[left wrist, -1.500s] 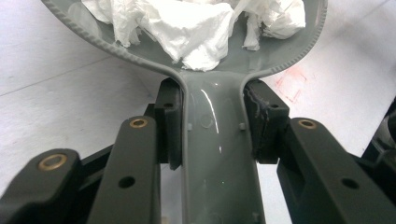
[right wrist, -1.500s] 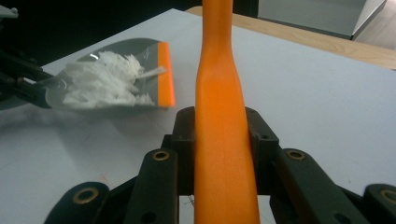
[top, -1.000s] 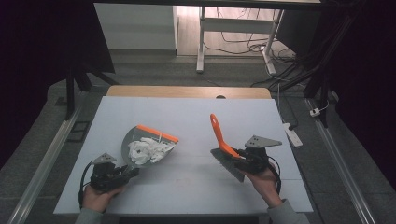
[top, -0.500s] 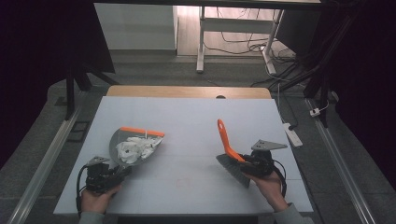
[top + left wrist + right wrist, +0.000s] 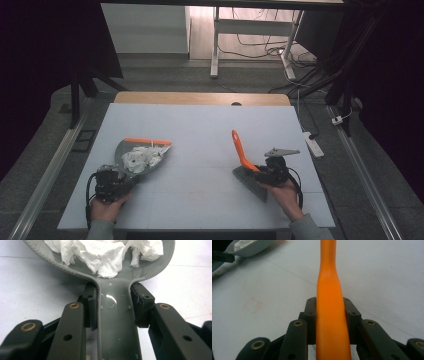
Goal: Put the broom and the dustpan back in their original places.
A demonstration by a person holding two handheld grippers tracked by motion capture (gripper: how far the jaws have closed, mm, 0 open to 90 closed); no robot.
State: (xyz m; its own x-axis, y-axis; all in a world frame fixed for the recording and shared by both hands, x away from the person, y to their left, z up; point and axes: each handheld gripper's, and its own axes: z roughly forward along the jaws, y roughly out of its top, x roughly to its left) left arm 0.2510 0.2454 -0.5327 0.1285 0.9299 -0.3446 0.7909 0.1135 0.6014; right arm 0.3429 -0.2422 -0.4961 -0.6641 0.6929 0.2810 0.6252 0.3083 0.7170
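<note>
We note the grey plastic dustpan with an orange front edge [image 5: 142, 155] lying at the near left of the pale grey desk [image 5: 200, 125], its pan pointing right and far. Crumpled white tissue paper [image 5: 140, 158] sits inside the pan. The left gripper [image 5: 111, 181] is at the near left edge, and in the left gripper view its fingers [image 5: 90, 308] are clenched on the dustpan's grey handle [image 5: 115, 315], one pad pressed to each side of the stem just below the pan. The tissue paper lies bunched against the back wall of the pan there.

At the near right we see the small hand brush with an orange handle and dark grey bristles [image 5: 246, 167]. Its bristle head rests low, on or just above the desk; we cannot tell which. The orange handle slants up and away. The right gripper [image 5: 270, 172] is grasping that handle: in the right gripper view its fingers [image 5: 310, 312] press it on both sides. Dustpan and brush are well apart, with bare desk between.
</note>
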